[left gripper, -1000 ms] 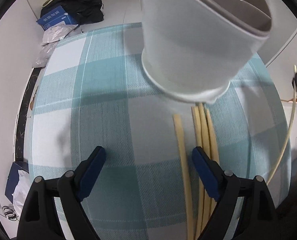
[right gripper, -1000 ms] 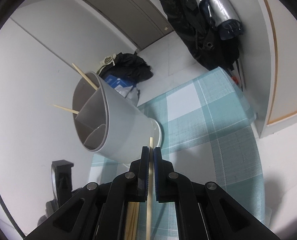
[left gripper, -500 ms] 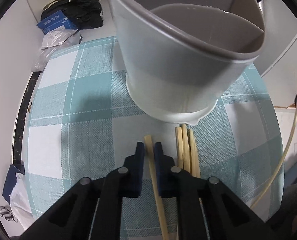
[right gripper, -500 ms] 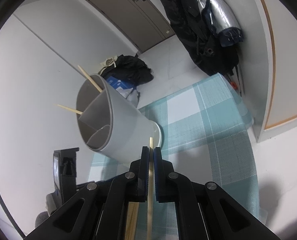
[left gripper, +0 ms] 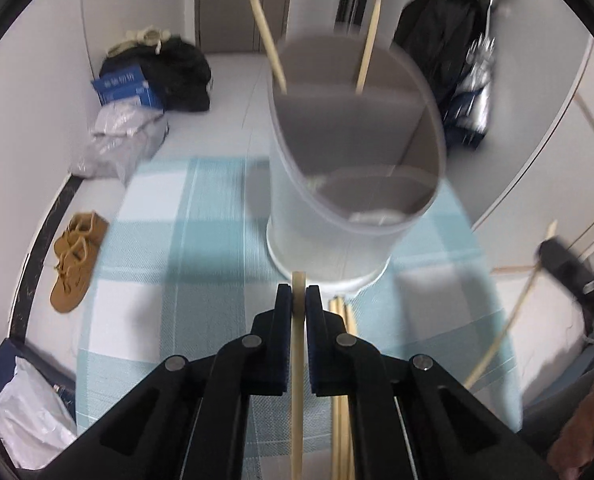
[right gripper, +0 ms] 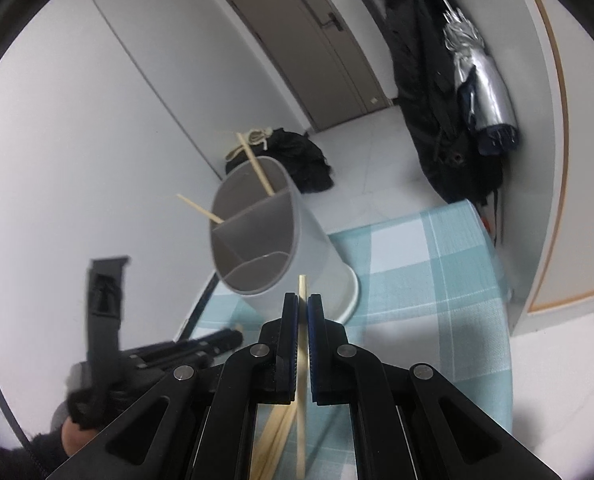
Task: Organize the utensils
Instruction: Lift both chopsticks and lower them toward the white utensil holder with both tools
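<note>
Both grippers clamp one chopstick each: left gripper, right gripper. Each stick runs lengthwise between its pads, tip ahead. The holder stands on the counter directly ahead and above both tips; left looks nearer.

Plain white walls are closing in the room, and a grey door is standing shut at twelve o'clock. A pale floor is running beneath it. Dark coats and a silvery folded umbrella are hanging at two o'clock. A black bag is slumping at eleven o'clock beside a blue box (its print is unreadable) and crumpled plastic. Tan shoes are lying at nine o'clock. A teal-checked cloth is covering the bench.
</note>
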`<state>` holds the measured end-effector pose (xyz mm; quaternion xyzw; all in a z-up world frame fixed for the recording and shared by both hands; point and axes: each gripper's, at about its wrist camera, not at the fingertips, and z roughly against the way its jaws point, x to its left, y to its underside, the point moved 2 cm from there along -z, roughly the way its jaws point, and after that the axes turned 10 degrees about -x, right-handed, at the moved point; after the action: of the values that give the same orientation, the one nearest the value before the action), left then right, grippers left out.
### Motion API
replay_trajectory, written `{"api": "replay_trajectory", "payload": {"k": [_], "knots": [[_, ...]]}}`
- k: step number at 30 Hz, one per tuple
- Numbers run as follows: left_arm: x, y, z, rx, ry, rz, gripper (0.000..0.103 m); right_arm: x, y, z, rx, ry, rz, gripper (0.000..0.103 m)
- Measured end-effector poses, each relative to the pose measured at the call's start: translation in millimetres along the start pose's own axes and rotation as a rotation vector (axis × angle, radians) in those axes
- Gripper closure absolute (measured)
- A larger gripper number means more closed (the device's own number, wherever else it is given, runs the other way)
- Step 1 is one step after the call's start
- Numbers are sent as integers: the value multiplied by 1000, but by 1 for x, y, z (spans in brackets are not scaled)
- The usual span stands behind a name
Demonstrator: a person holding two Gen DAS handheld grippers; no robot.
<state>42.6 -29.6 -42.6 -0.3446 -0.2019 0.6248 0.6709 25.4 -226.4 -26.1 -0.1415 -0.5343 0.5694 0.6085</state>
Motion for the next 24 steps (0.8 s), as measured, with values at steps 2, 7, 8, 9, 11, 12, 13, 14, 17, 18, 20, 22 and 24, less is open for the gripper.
{"api": "replay_trajectory", "payload": {"k": [2,7,8,9,11,12,13,14,17,18,20,22,24], "knots": [[3,-5,12,-53,31,15,100,6,0,4,-24,-10,16,99],[8,-16,23,-113,64,0,100,29,2,16,-83,-43,125,99],[10,-17,23,-124,71,-1,100,35,2,17,-92,-50,154,99],[9,-18,28,-137,74,-4,100,40,3,18,-98,-48,179,99],[7,-17,36,-155,78,-8,100,49,6,19,-106,-48,218,99],[7,-17,38,-160,82,-10,100,51,7,18,-106,-48,223,99],[6,-16,41,-165,83,-12,100,52,8,17,-103,-44,226,99],[6,-16,44,-169,85,-16,100,54,10,16,-101,-40,228,99],[4,-15,51,-170,98,-20,100,57,12,16,-100,-30,240,99],[3,-15,54,-171,102,-23,100,58,12,16,-100,-30,246,99],[1,-15,57,-169,101,-36,100,61,12,17,-106,-30,257,99],[1,-16,60,-163,116,-39,101,64,11,18,-113,-30,270,99],[0,-18,61,-153,126,-39,101,65,9,18,-111,-38,262,99]]}}
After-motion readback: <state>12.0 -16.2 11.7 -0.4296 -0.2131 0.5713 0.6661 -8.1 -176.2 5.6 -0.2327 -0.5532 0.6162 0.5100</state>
